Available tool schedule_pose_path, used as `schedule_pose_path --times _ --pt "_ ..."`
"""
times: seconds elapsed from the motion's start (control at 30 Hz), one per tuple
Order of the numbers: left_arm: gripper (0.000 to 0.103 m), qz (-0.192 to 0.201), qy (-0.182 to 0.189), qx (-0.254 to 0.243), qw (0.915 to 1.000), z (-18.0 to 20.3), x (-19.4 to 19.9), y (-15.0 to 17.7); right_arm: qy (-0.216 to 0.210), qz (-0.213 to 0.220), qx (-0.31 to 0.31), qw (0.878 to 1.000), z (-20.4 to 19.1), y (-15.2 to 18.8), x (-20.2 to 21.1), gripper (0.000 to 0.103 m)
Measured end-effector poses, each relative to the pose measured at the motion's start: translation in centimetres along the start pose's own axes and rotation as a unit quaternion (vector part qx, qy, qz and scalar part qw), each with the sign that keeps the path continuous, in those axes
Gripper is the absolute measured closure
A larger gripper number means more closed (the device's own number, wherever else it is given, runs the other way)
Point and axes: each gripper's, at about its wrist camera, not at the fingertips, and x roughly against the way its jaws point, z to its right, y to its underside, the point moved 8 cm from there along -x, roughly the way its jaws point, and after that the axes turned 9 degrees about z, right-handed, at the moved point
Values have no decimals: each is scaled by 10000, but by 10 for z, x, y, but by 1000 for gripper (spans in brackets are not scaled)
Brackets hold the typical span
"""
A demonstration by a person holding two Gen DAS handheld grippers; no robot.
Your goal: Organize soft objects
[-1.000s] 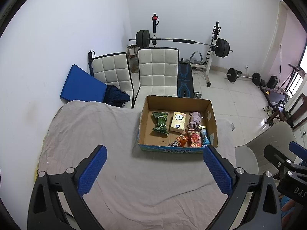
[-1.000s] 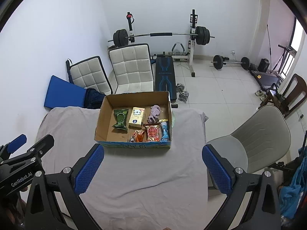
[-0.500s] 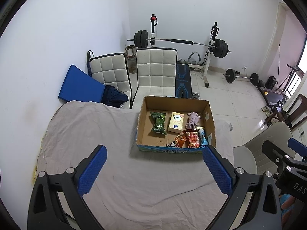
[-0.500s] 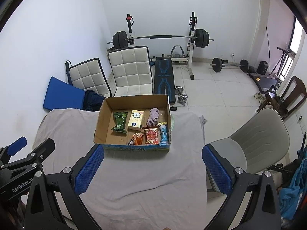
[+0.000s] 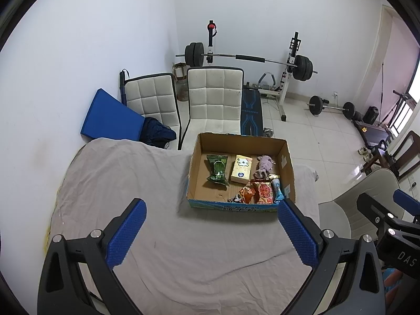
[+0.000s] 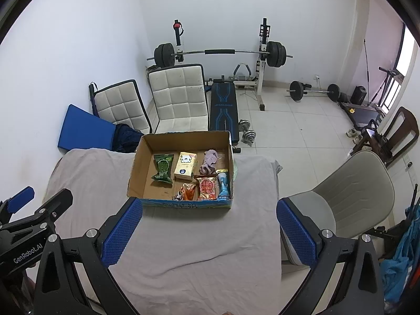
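Note:
An open cardboard box (image 5: 195, 162) (image 6: 135, 168) stands on the far side of a table under a grey cloth (image 5: 157, 236) (image 6: 197, 249). In it lie a green snack bag (image 5: 216, 169) (image 6: 162, 169), a yellow tissue pack (image 5: 241, 169) (image 6: 185, 165), a purple plush toy (image 5: 263, 166) (image 6: 208, 160), a red packet (image 5: 264, 192) (image 6: 207, 187), an orange packet (image 5: 244, 194) (image 6: 187, 191) and a blue packet (image 5: 277, 190) (image 6: 224, 183). My left gripper (image 5: 210, 233) is open and empty above the cloth, short of the box. My right gripper (image 6: 208, 232) is open and empty too, beside it.
Two white padded chairs (image 5: 215, 99) (image 6: 178, 97) and a blue mat (image 5: 110, 118) stand behind the table. A grey chair (image 6: 349, 191) (image 5: 367, 186) is at the table's right. A barbell rack and bench (image 6: 223, 99) stand farther back on the tiled floor.
Both grippers have drawn back a little from the box, which now looks slightly smaller and farther. Both stay open.

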Motion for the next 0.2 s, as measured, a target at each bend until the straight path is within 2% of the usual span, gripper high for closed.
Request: schedule_pose_path --times 0.2 --pt "0 85 -39 36 9999 -1 1 -3 -27 -3 4 10000 1 -1 -1 0"
